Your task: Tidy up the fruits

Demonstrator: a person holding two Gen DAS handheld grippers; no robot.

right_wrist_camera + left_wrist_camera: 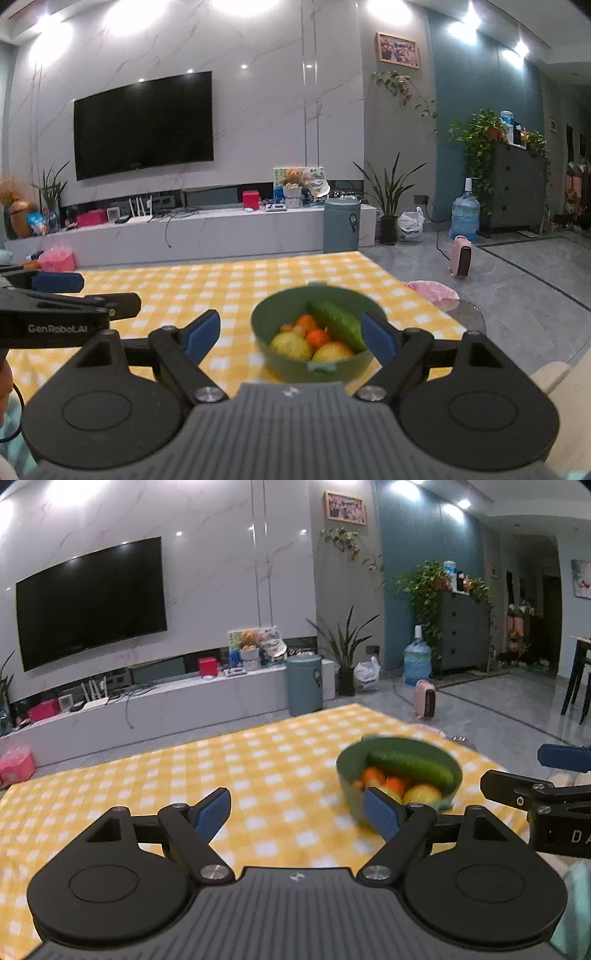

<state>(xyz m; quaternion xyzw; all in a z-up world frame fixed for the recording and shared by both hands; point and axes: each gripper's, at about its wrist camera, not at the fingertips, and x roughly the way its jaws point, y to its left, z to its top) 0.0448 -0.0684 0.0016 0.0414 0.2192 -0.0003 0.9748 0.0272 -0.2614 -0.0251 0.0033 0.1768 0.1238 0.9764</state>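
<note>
Right gripper (290, 338), jaws apart, frames green bowl (317, 365) directly ahead for reaching; left gripper (297, 814), equally spread, holds beside it.

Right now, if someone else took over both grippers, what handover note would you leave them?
Left gripper: open, empty, above the yellow checked cloth.
Right gripper: open, empty, fingers either side of the green bowl in its view, not gripping.
Bowl holds a cucumber, two yellowish apples, small orange fruits.
Done: nothing visibly sorted out.
Left: all of it; no second container in view.
</note>
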